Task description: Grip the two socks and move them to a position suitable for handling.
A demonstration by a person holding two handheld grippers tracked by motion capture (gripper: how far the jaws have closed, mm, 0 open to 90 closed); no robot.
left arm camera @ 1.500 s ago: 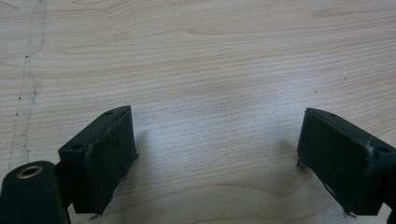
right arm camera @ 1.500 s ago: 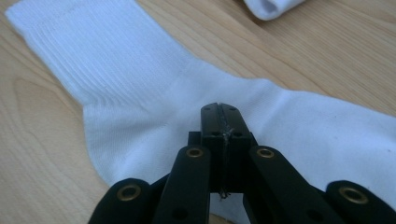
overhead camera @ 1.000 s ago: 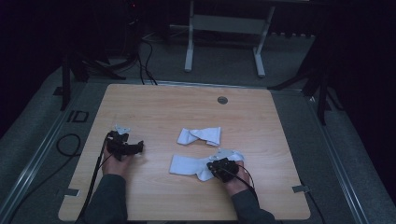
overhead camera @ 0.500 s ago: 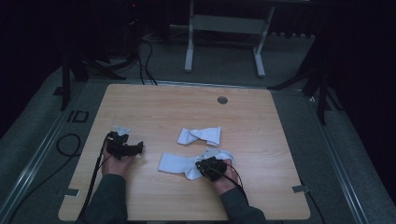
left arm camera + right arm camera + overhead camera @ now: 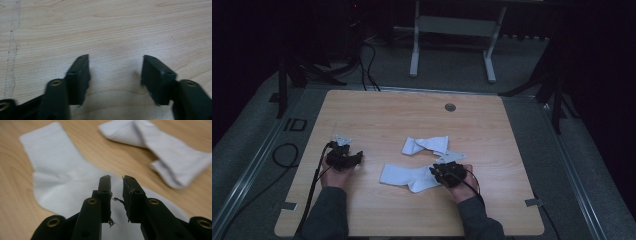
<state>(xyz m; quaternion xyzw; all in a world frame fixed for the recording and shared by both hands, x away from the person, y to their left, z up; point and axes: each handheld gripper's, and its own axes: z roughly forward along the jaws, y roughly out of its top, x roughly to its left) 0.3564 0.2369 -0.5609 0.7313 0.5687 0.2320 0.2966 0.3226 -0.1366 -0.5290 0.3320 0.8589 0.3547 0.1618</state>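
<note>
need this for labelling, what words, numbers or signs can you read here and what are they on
"ID": dark block letters on the grey floor mat just past the table's left far corner, in the high view.
No print or brand can be read on the two white socks, the near sock and the far sock.
No marking shows on the jaws of the left gripper or the right gripper.

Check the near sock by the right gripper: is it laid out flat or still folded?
Mostly flat. The near sock lies spread on the table, leg and foot in an L, unlike the folded far sock. The right gripper hovers over it, jaws parted.
</note>
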